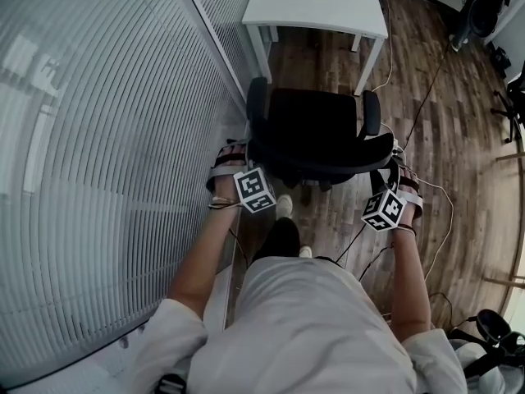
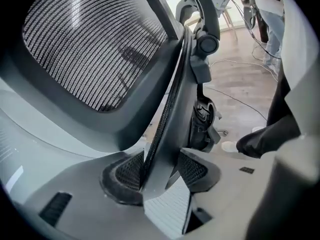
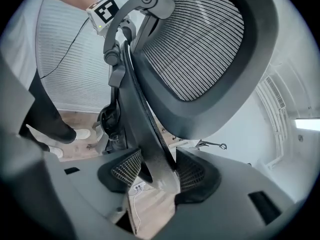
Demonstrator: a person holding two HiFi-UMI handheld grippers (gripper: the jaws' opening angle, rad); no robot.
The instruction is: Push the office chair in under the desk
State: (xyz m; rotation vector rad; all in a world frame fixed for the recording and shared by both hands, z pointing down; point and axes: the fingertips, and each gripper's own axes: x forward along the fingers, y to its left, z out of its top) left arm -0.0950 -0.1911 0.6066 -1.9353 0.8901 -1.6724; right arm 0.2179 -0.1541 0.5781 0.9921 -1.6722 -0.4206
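A black office chair (image 1: 316,130) stands on the wood floor just in front of the white desk (image 1: 316,6), its seat facing the desk. I hold its backrest from behind, one gripper at each side. My left gripper (image 1: 236,156) is at the backrest's left edge; in the left gripper view the dark backrest frame (image 2: 170,109) runs between the jaws of the left gripper (image 2: 160,170), with both pads against it. My right gripper (image 1: 395,164) is at the right edge, and the right gripper (image 3: 157,171) likewise clamps the frame (image 3: 140,114) below the mesh (image 3: 200,44).
White slatted blinds (image 1: 98,138) run close along the left of the chair and desk. Cables (image 1: 443,212) trail over the floor to the right. More black chairs (image 1: 480,6) stand at the far right. My feet (image 1: 284,206) are right behind the chair.
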